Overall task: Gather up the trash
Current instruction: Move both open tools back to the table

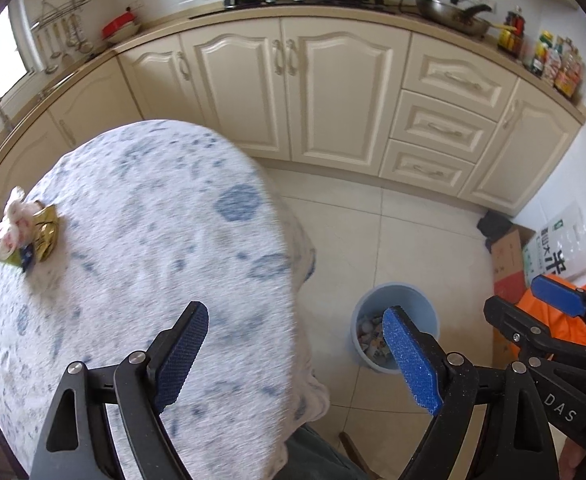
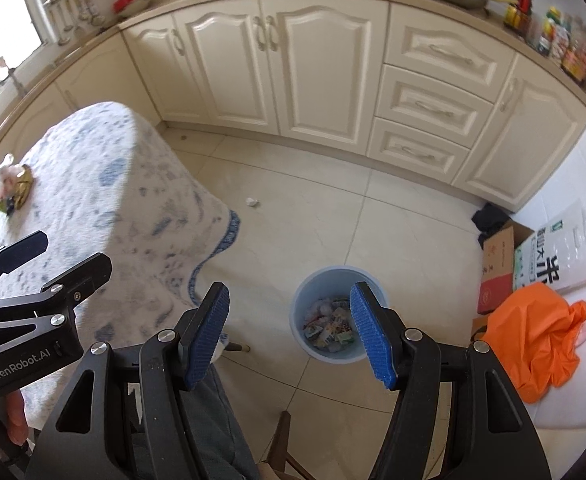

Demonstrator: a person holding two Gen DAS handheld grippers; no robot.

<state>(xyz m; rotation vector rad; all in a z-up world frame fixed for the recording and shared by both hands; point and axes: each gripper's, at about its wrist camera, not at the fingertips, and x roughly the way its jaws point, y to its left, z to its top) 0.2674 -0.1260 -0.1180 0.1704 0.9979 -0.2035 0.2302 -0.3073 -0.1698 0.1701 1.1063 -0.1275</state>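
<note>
Both grippers empty, between table and bin.
My left gripper (image 1: 297,354) and right gripper (image 2: 291,334) hang with jaws apart, nothing between them. Blue bin (image 2: 377,284), on the floor off the table's near corner, holds wrappers and tissue. Remaining trash pile (image 1: 19,232) sits at the table's (image 1: 153,220) far left edge, awaiting pickup.

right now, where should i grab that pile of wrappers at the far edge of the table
Take the gold foil wrapper, the bulkiest crumpled part of the trash pile on the tablecloth. Come from above with open jaws straddling it: it lies low on cloth, probably giving no side purchase. The left gripper looks nearer.
</note>
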